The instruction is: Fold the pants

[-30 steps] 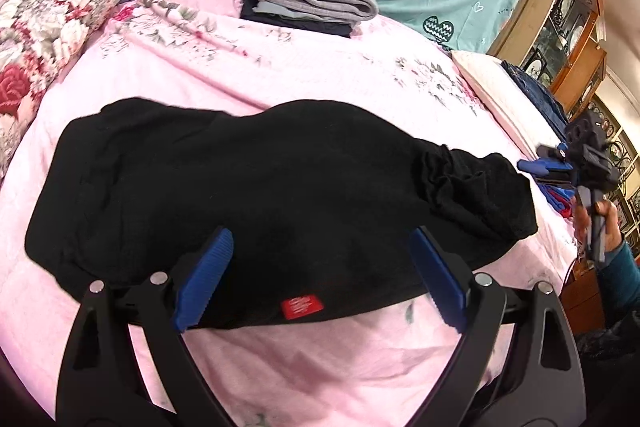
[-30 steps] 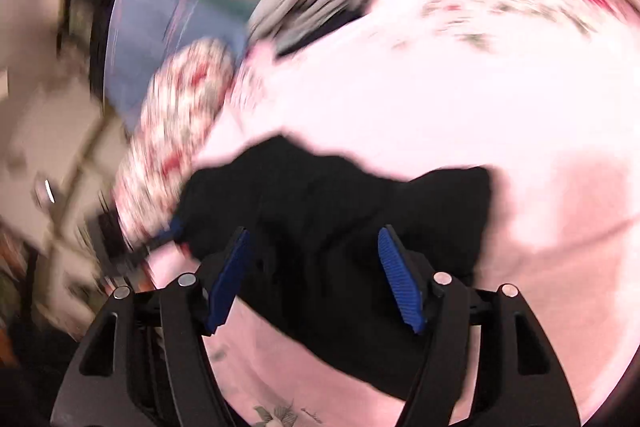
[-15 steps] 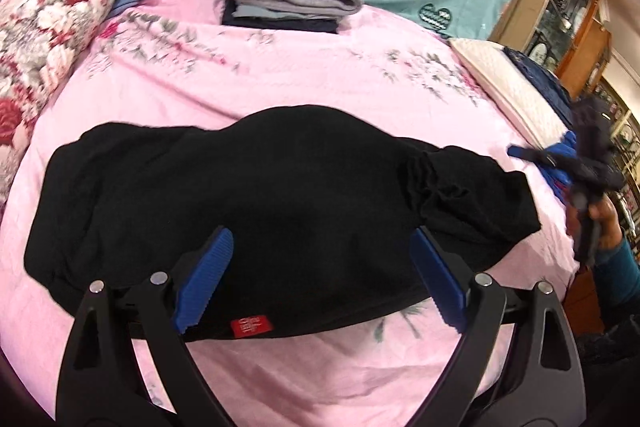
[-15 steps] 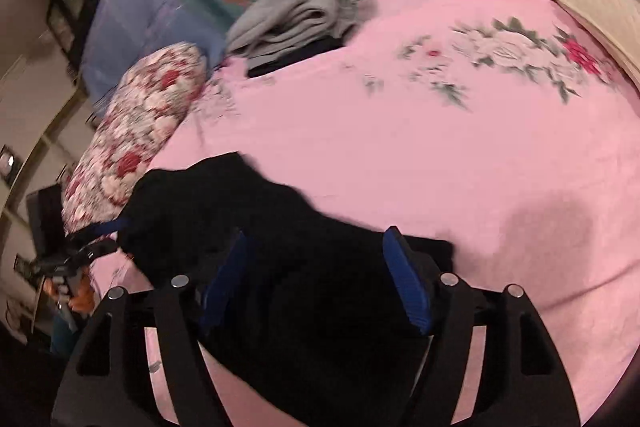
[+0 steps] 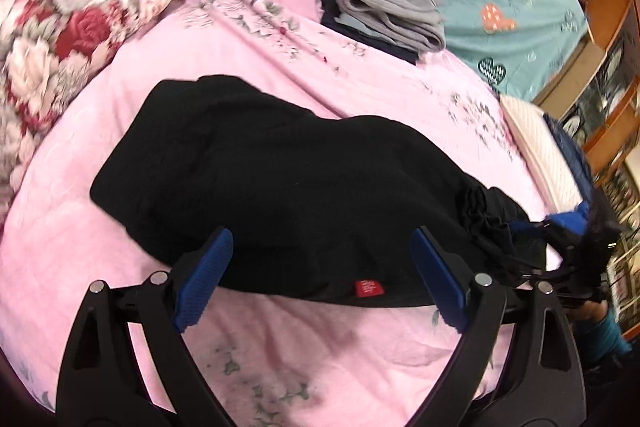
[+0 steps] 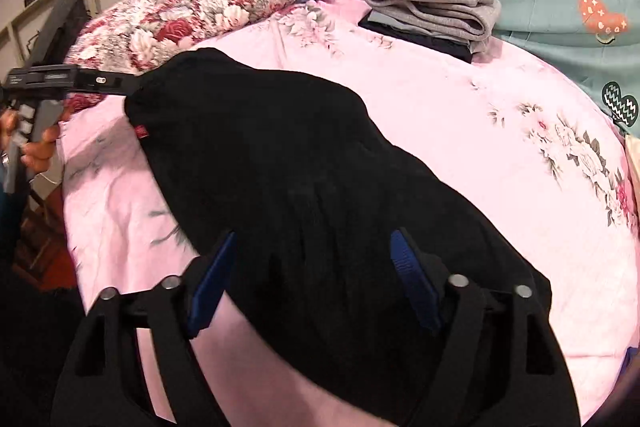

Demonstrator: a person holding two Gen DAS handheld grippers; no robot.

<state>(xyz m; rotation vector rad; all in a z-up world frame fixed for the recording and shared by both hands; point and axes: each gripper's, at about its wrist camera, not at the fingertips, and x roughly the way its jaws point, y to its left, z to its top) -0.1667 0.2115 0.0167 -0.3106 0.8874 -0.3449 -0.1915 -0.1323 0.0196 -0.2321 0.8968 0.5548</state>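
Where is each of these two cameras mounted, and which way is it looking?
Left wrist: on the left gripper, angled down at crumpled black pants on a pink floral bedsheet; open blue-padded jaws show.
Right wrist: on the right gripper, over the pants' other end; a hand shows.
Shared: pants, folded grey garment, each other's gripper.

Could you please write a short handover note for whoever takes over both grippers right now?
Left gripper: open, empty, over the near edge of the black pants by the red tag.
Right gripper: open, jaws just closing a little, astride the gathered end but not pinching it.
Pants lie lengthwise on the pink sheet, roughly folded.
Folded grey garment sits on a dark one behind.
Left: grip both ends, fold again.
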